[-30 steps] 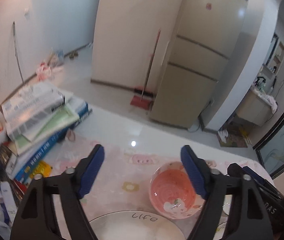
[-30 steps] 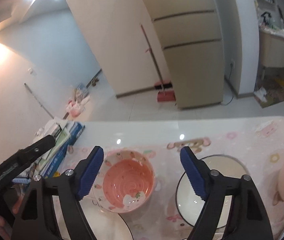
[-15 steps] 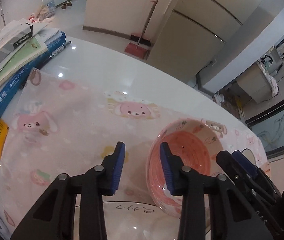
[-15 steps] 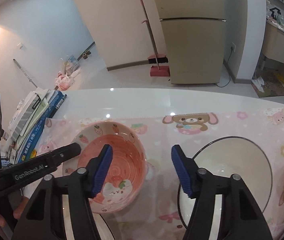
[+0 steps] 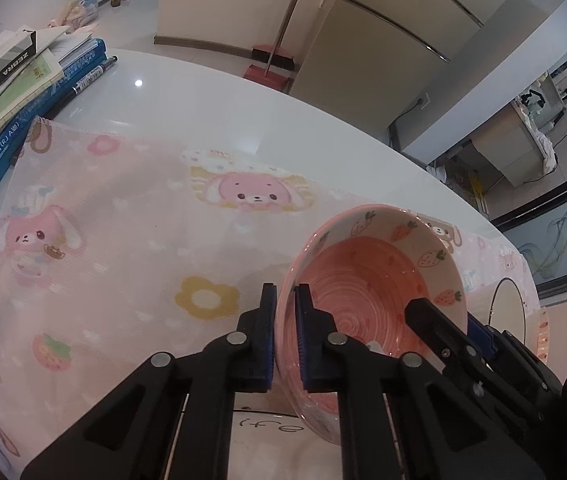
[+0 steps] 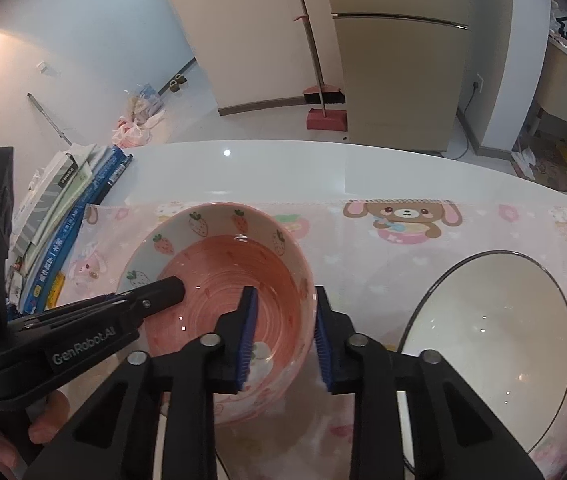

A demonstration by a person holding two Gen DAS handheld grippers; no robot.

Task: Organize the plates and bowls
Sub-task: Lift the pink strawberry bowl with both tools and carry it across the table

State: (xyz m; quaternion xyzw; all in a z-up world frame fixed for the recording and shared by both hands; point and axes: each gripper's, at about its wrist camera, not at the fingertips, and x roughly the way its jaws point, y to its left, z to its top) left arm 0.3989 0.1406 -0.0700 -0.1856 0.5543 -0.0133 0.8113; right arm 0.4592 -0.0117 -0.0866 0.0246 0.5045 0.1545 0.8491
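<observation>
Nearest the left wrist camera, the left gripper (image 5: 284,332) is seen pinched on the near-left rim of the pink strawberry bowl (image 5: 371,280), one blue pad outside the wall and one inside; its jaws have just been closing. Beneath that grip, a white plate (image 5: 267,430) with handwritten lettering is partly seen at the bottom edge, and the bowl is seen over its far edge.

In the right wrist view, the right gripper (image 6: 283,340) straddles the bowl's (image 6: 219,264) right wall, one pad inside the bowl and the other outside it. Its jaws have just been closing, and whether the pads already press the wall cannot be told. A person's fingers (image 6: 43,420) are seen at the lower left of this view, under the left gripper's (image 6: 171,290) black body.

The bowl sits on a pink cartoon-printed cloth (image 5: 131,240) spread over the white desk (image 5: 243,108). To the right of the bowl, a second white plate (image 6: 495,344) with a dark rim lies on the cloth (image 6: 363,248), apart from the bowl.

Further left, a stack of books and papers (image 5: 15,92) rests on the desk, with a marker pen (image 5: 95,74) beside it.

Beyond the desk, a red broom and dustpan (image 6: 325,108) leans near a beige refrigerator (image 6: 395,60).
</observation>
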